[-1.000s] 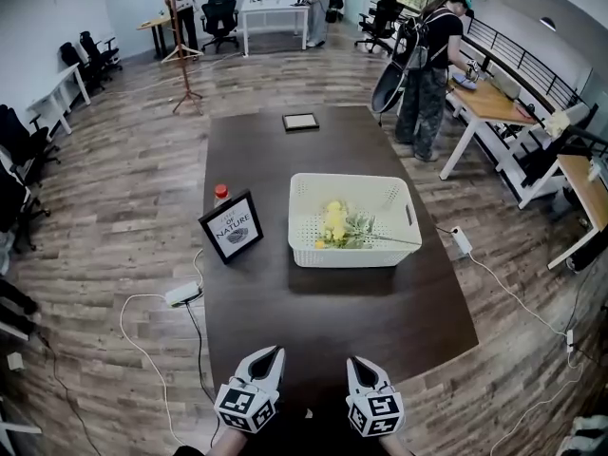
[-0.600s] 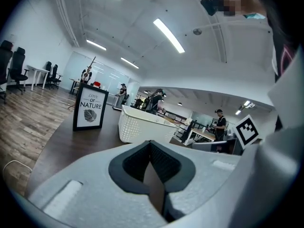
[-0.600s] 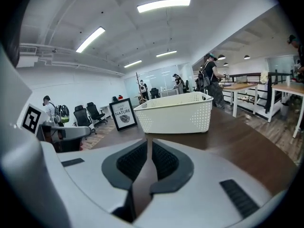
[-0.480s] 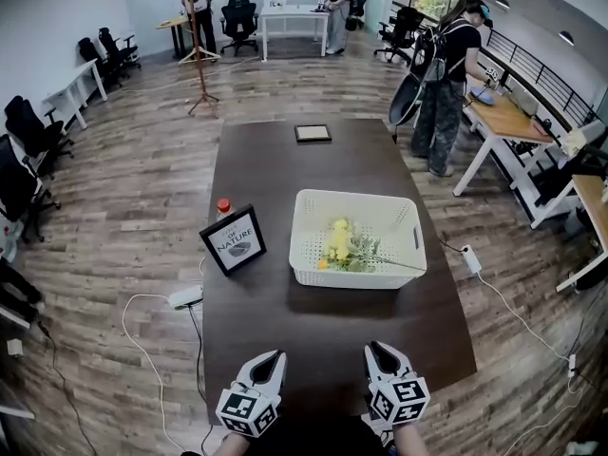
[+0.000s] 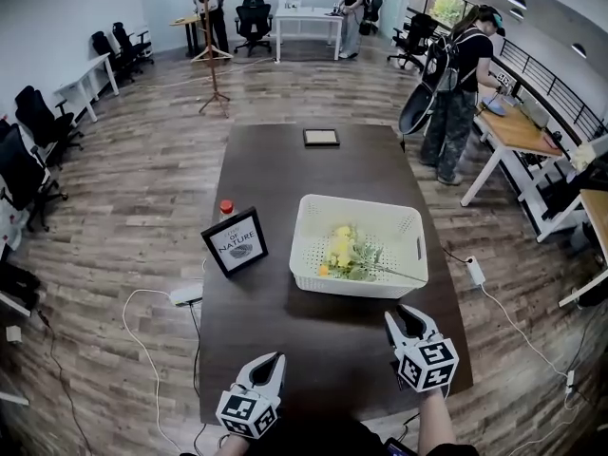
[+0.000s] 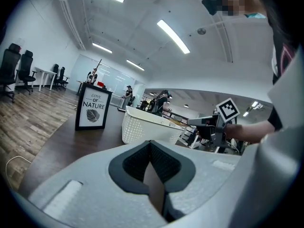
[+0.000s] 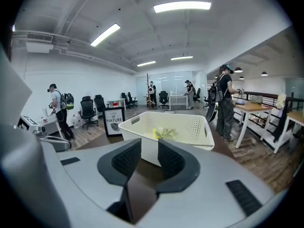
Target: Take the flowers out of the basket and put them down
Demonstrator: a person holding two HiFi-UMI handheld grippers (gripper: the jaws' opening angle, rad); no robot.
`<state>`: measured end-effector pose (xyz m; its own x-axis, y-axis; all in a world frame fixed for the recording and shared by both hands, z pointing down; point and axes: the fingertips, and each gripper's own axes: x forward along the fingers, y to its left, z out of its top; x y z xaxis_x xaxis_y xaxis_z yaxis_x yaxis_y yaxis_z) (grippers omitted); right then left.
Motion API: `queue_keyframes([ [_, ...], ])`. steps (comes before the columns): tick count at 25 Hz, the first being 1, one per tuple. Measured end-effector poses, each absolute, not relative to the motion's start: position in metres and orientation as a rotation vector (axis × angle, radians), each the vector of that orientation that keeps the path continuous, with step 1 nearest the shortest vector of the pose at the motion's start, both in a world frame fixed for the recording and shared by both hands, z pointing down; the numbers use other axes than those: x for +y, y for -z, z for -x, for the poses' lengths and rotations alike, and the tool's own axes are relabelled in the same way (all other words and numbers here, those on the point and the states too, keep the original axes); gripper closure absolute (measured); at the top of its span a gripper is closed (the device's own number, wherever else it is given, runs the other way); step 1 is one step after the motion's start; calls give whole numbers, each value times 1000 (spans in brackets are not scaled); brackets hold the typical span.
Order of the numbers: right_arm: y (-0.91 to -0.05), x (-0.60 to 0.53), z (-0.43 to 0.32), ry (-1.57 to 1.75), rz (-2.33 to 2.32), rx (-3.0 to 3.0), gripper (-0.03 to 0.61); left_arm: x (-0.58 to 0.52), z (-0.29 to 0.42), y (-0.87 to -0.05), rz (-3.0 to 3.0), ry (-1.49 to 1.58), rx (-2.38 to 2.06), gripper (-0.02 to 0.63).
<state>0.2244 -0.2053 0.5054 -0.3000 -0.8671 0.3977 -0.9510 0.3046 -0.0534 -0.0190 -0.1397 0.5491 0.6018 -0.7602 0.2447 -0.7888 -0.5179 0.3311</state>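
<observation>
Head view: left gripper (image 5: pixel 275 357) sits low at the near edge of the dark tabletop (image 5: pixel 275 169), pointing ahead and slightly down. Only the wrist behind it shows at the bottom edge. Left gripper view: its fingers (image 6: pixel 135 161) are pressed together at the tips, nothing pinched.

Right gripper (image 5: pixel 406 313) is further forward on the right, with the forearm (image 5: pixel 439 424) visible behind it. It is aimed toward the near right part of the basket (image 5: pixel 356 288). Right gripper view: its fingers (image 7: pixel 126 159) are spread a little and have just been opening. Nothing is between them, and the basket wall shows beyond the gap.

The basket is white and perforated, with handle slots, and stands mid-tabletop. The flowers (image 5: pixel 347 253) lie on its floor near the centre: yellow blooms, green leaves, and one long thin stem running toward the right wall. They are inside the basket, ahead of the right fingers and well apart from both pairs.

Left of the basket stands a black-framed "Nature" sign (image 5: pixel 235 240), with a red-capped bottle (image 5: pixel 226 207) just behind it. A small picture frame (image 5: pixel 321 138) lies flat at the far end. A person (image 5: pixel 456 93) stands beyond the tabletop's far right corner.
</observation>
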Motion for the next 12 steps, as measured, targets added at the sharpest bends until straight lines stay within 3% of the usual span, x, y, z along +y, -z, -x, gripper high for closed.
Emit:
queue_keyframes([
  [3, -502, -220, -235, -379, -1610, -2271, 460, -142, 19, -547, -2417, -73, -1274, 604],
  [12, -483, -268, -237, -321, -1502, -2330, 369, -148, 18, -550, -2381, -94, -1323, 604],
])
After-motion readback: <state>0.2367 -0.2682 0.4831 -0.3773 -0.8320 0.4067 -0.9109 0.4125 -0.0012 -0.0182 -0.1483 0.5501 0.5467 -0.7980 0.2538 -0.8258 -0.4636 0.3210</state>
